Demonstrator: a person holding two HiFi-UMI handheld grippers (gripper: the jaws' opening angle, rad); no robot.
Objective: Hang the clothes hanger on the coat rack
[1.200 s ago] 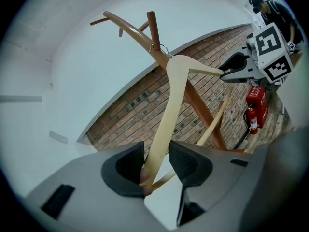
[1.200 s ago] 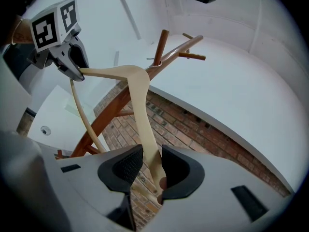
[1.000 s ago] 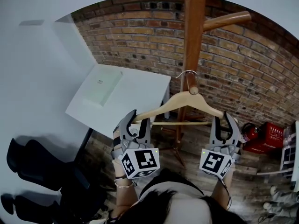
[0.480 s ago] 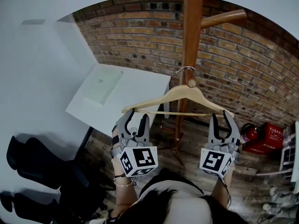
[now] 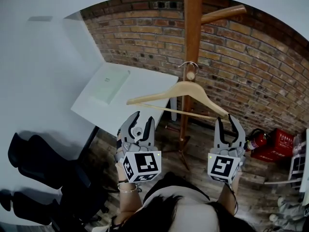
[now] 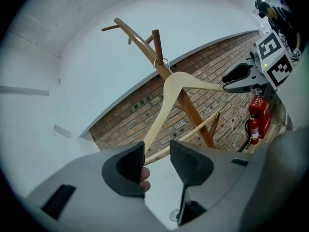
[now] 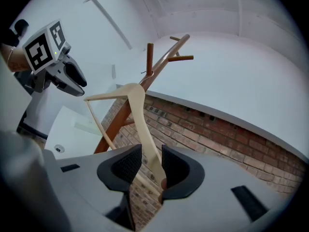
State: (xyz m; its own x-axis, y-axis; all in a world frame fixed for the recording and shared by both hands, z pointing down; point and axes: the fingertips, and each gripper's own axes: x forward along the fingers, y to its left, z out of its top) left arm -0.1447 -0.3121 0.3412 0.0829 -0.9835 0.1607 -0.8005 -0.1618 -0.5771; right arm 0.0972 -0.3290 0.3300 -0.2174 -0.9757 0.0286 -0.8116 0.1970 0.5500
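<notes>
The pale wooden clothes hanger (image 5: 184, 89) hangs by its metal hook (image 5: 189, 64) on a short peg (image 5: 191, 75) of the brown coat rack (image 5: 191, 28), tilted with its right end lower. My left gripper (image 5: 144, 121) stands open just below the hanger's left end, apart from it. My right gripper (image 5: 228, 122) is open too, with the right end just above its fingertips. Both have just been opening. In the left gripper view the hanger (image 6: 178, 83) runs down behind the jaws of the left gripper (image 6: 157, 156). In the right gripper view the hanger arm (image 7: 142, 129) passes between the pads of the right gripper (image 7: 147, 166), with neither pad pressing on it.
A white table (image 5: 145, 88) with a pale booklet (image 5: 110, 85) stands left of the rack. A brick wall (image 5: 251, 66) runs behind. A red fire extinguisher (image 5: 254, 139) and a red crate (image 5: 285, 144) sit on the floor at right. Black chairs (image 5: 38, 170) are at the lower left.
Both grippers opened and let go of the hanger's ends. The hanger now hangs free on the peg, its left end swung up above the left gripper.
</notes>
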